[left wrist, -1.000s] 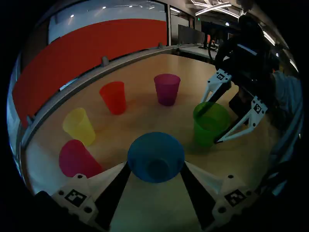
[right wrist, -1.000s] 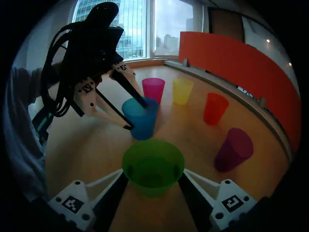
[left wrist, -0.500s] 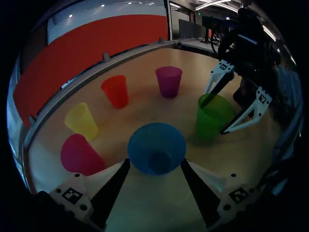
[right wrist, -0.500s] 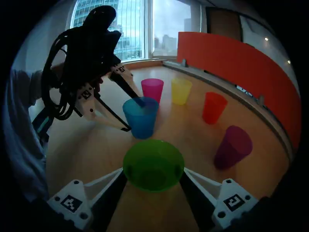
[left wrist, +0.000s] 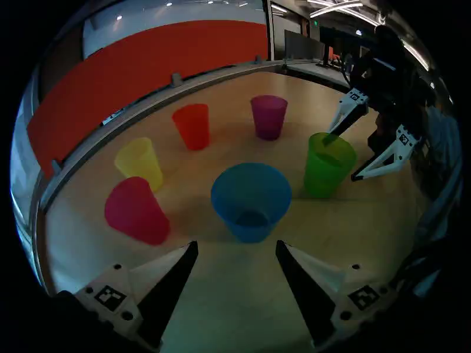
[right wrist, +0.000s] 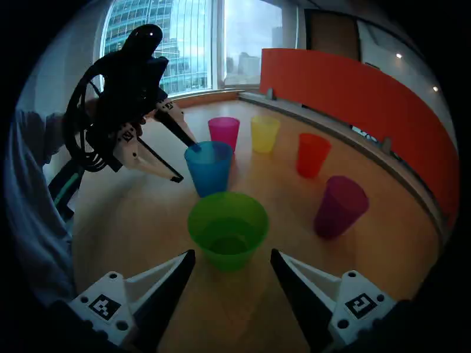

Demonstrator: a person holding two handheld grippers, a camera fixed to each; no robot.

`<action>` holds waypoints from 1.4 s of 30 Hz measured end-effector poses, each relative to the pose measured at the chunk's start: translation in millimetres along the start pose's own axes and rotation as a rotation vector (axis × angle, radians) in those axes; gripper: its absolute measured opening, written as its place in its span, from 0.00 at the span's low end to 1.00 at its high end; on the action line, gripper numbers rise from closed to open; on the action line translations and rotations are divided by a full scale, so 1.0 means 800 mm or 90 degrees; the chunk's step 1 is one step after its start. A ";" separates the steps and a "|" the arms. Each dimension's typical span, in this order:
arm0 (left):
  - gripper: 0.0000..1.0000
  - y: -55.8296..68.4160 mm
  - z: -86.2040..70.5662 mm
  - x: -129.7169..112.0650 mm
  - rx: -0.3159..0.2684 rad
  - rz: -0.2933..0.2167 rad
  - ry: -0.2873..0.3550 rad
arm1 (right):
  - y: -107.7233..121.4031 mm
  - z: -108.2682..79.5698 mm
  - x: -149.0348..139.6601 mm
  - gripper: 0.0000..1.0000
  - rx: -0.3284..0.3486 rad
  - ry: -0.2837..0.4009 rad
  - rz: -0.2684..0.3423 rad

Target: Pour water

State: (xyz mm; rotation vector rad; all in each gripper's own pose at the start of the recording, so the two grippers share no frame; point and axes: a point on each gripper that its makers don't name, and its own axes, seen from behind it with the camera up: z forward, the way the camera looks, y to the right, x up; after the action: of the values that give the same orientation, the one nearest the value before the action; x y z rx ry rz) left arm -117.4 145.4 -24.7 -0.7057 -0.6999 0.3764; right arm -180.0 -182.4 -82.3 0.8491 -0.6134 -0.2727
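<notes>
standing upright on the wooden counter, the blue cup sits just ahead of the left gripper, mouth up. that gripper is spread wide and holds nothing. its two fingers point toward the cup from either side, tips short of the cup wall, bare counter between. in the right gripper view one of its fingertips sits close by the blue cup's rim; contact cannot be told there.

green cup is upright too, near the blue one, not touching it. right gripper is also spread wide, one finger on each side of the green cup's lower part, not pressing on it, nothing held. in the left gripper view one right finger reaches to the far side of the green rim and the other lies low beside the cup near the counter.

both cups look darker at the bottom; whether that is water i cannot tell.

four more cups stand in a loose arc beyond: pink cup, yellow cup just behind it, orange cup, purple cup, all upright.

red panel runs along the counter's far edge. in the right gripper view a window with tall buildings is behind the left gripper, a grey sleeve is at the edge, and black cables loop around the left gripper's body.
</notes>
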 end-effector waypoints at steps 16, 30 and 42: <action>0.98 -0.026 -0.035 -0.016 0.062 -0.061 0.040 | 0.025 -0.041 -0.015 0.99 -0.070 0.025 0.037; 0.99 -0.067 -0.071 -0.014 0.163 -0.124 0.117 | 0.071 -0.074 -0.004 1.00 -0.178 0.084 0.079; 0.99 -0.106 -0.114 0.006 0.258 -0.191 0.231 | 0.118 -0.104 0.021 0.99 -0.315 0.173 0.119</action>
State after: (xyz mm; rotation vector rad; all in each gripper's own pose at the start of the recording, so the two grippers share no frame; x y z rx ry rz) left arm -43.2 45.3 -13.5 -0.2648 -0.3577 0.1012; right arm -117.3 -78.2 -45.1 0.3394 -0.3439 -0.1258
